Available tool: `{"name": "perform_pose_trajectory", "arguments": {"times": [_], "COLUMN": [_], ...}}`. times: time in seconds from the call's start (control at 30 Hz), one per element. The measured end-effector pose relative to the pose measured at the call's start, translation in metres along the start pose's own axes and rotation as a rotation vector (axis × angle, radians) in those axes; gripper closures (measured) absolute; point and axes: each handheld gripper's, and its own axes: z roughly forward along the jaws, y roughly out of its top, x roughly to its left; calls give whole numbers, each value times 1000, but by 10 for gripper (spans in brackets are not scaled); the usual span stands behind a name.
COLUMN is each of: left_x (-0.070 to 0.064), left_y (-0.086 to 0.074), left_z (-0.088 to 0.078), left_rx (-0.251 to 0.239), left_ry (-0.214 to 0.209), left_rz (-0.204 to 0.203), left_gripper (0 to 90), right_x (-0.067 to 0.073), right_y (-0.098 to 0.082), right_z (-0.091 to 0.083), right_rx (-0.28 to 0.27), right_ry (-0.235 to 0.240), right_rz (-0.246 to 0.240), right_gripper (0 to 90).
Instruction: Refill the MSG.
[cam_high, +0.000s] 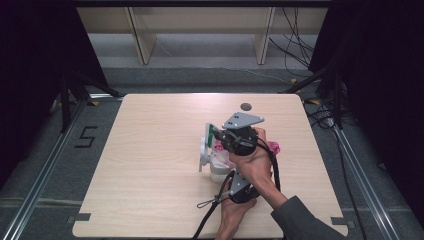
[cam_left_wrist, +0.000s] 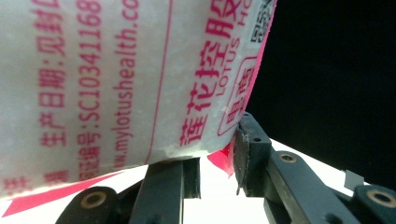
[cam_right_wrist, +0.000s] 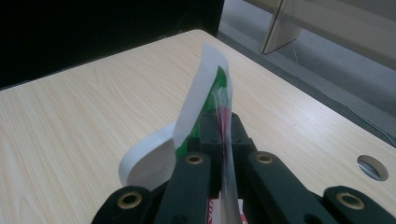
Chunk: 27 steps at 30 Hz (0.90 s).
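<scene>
- Step in hand, as judged: a filled plastic bag (cam_left_wrist: 107, 84) is gripped by both grippers above the middle of the table (cam_high: 150, 165), apparently to pull its top seam apart or tear it open.
- Right gripper (cam_right_wrist: 223, 135): jaws closed tight on a thin edge of the bag, where clear film and a white-and-green strip (cam_right_wrist: 201, 93) stand upright between the pads. In the high view this gripper (cam_high: 220, 136) sits at the bag's upper end.
- Left gripper (cam_left_wrist: 217, 158): jaws narrowed on the bag's lower corner; the right pad presses the film, and a red corner flap (cam_left_wrist: 223, 161) shows in the gap. In the high view it (cam_high: 235, 192) lies nearer the person, below the bag.
- Bag position: held between the two grippers; whether its base touches the table cannot be determined.
- Legible print, in red on whitish film: "SC1034116", "www.mylotushealth.co", "LOTUS", and Chinese characters including 生产日期 and 莲花控股. A code square sits at the upper edge.
- Next move, as judged: both grips must stay firm while the hands pull apart steadily; a slipping left pad would lose the corner.
</scene>
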Motion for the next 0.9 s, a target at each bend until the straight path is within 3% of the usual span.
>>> {"name": "perform_pose_trajectory", "arguments": {"times": [0.4, 0.6, 0.77, 0.9], "left_x": [-1, 0, 0, 0], "left_y": [0, 0, 0, 0], "left_z": [0, 0, -1, -1], "left_rx": [2, 2, -1, -7], "left_ry": [2, 4, 0, 0], "left_rz": [-2, -2, -4, -8], "left_gripper": [736, 736, 736, 736], "right_x": [2, 1, 2, 1], "right_y": [0, 0, 0, 1], "right_z": [0, 0, 0, 2], "right_rx": [7, 10, 1, 10], "right_ry": [-4, 8, -3, 3], "right_rz": [22, -2, 20, -2], "right_gripper": [896, 896, 896, 897]}}
